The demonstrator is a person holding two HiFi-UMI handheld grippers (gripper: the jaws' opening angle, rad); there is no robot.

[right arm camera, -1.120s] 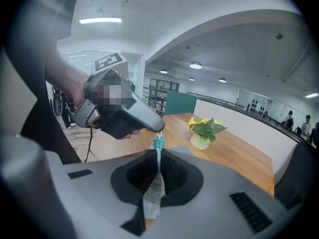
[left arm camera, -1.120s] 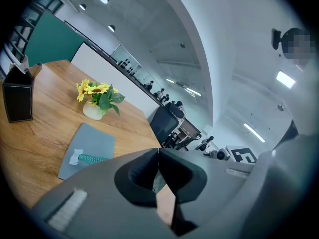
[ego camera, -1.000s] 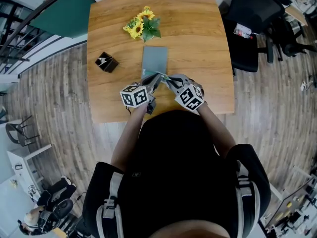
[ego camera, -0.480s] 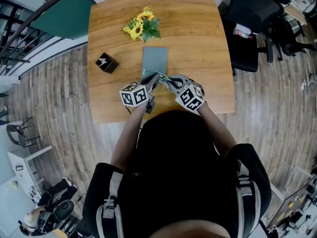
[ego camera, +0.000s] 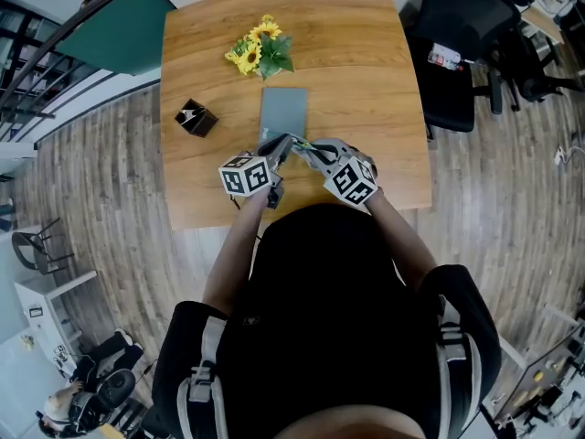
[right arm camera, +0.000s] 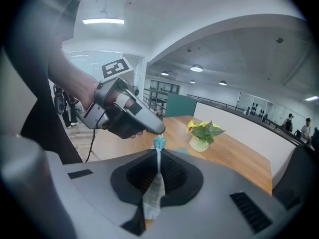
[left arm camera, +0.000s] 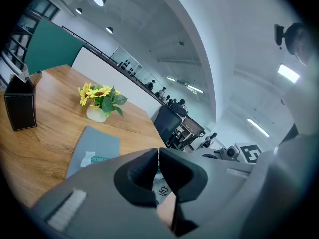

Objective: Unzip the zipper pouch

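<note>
A thin white printed zipper pouch [right arm camera: 152, 195] hangs edge-on in my right gripper [right arm camera: 158, 158], which is shut on its fabric. Its teal zipper end [right arm camera: 158, 143] sticks up just past the jaws. My left gripper [right arm camera: 158, 130] meets it there from the left, its tips pinched on the zipper pull. In the left gripper view the jaws of the left gripper [left arm camera: 158, 156] stand almost together, with a sliver of teal between them and the printed pouch [left arm camera: 162, 192] below. Both the left gripper [ego camera: 286, 142] and the right gripper [ego camera: 309, 150] hover over the table's near edge.
On the wooden table [ego camera: 366, 80] a grey-blue flat pad [ego camera: 282, 112] lies just beyond the grippers. A sunflower pot [ego camera: 259, 49] stands behind it, and a black box [ego camera: 196, 117] sits to the left. A black office chair [ego camera: 457, 35] stands at the right.
</note>
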